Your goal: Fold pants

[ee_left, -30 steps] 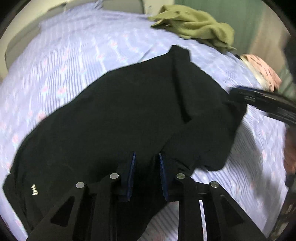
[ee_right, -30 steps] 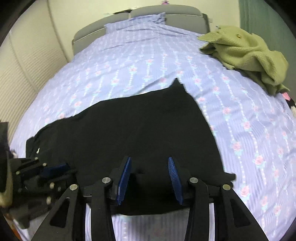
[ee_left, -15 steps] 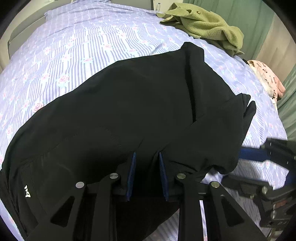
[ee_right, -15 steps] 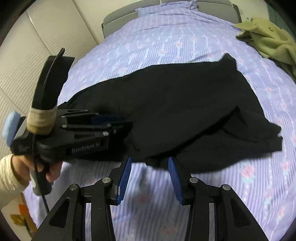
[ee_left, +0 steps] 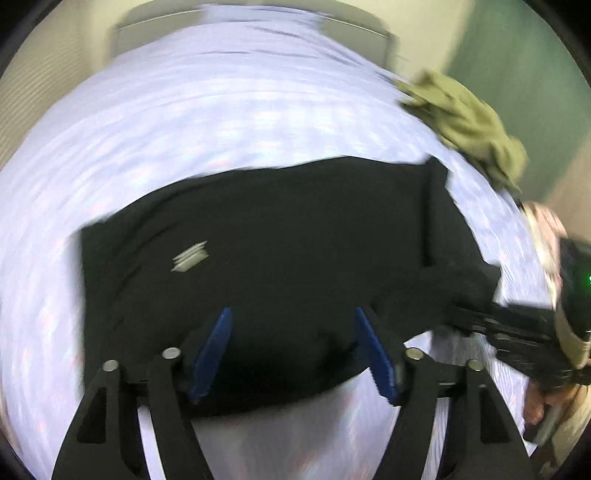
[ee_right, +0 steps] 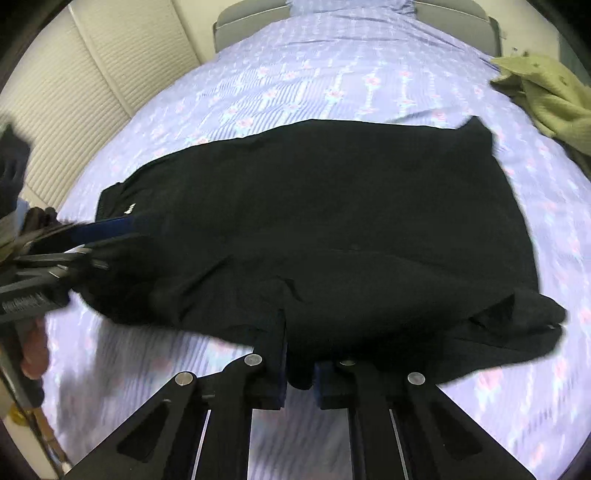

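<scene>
The black pants lie across the lilac flowered bed, folded lengthwise, with a small white logo near the waist on the left. They also fill the right wrist view. My left gripper is open, its blue pads spread over the near edge of the cloth; the view is blurred. My right gripper is shut on the near edge of the pants. The left gripper also shows at the left of the right wrist view, and the right gripper at the right of the left wrist view.
A crumpled olive garment lies at the bed's far right, also seen in the left wrist view. A pink patterned cloth sits at the right edge. A louvred closet door stands left of the bed, a grey headboard behind.
My left gripper has let go of the pants and opened wide. My right gripper, open half a second ago, has moved in and shut on the near edge of the pants.
</scene>
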`<state>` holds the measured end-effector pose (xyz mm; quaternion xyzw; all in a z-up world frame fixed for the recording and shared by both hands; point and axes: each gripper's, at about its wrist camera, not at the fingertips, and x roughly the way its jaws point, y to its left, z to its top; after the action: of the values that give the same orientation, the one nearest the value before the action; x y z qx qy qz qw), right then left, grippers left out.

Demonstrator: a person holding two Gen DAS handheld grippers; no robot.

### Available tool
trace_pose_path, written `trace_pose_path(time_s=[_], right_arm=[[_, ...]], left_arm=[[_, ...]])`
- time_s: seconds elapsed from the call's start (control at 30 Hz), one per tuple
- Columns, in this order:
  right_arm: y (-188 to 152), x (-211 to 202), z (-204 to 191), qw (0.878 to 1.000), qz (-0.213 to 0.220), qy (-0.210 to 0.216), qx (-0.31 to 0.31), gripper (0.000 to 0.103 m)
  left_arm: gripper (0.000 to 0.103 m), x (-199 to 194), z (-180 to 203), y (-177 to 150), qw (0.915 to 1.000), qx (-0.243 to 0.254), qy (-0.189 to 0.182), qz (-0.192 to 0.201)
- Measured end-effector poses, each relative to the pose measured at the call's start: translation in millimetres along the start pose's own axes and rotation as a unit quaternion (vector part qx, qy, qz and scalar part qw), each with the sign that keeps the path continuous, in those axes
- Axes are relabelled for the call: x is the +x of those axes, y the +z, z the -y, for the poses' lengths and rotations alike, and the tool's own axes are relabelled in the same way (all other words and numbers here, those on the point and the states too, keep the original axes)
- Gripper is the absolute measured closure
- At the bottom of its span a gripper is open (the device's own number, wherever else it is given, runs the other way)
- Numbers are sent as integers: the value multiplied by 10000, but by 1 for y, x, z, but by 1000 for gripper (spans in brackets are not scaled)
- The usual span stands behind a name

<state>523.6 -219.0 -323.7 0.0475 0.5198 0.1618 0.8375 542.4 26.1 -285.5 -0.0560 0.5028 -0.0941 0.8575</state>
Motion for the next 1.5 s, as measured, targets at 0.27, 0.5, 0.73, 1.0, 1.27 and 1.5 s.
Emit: trace_pose_path(time_s=[0.27, 0.5, 0.73, 1.0, 1.27, 1.5], right_arm=[[-47, 10, -15, 9959, -692, -489, 301, 94], [-34, 18, -33, 9899, -659, -1220, 286, 95], [-35, -1, -14, 9858, -547, -1221, 1012, 67], [-30, -67, 10, 9466, 539, -2560, 1884, 45], [4, -47, 70, 9230, 724, -2570, 2771, 45], [2, -27, 80, 9283, 655, -2513, 2661, 45]], left_arm=[[26, -22, -61, -63, 9898, -791, 1171, -200], [26, -16, -94, -43, 9822, -1455, 1178, 166], [26, -19, -49, 26, 9960, 289, 634, 551], [27, 43, 36, 109, 9608, 2733, 201, 415], [49, 121, 59, 143, 9704, 2300, -392, -625], [69, 151, 57, 142, 9722, 2073, -453, -987]])
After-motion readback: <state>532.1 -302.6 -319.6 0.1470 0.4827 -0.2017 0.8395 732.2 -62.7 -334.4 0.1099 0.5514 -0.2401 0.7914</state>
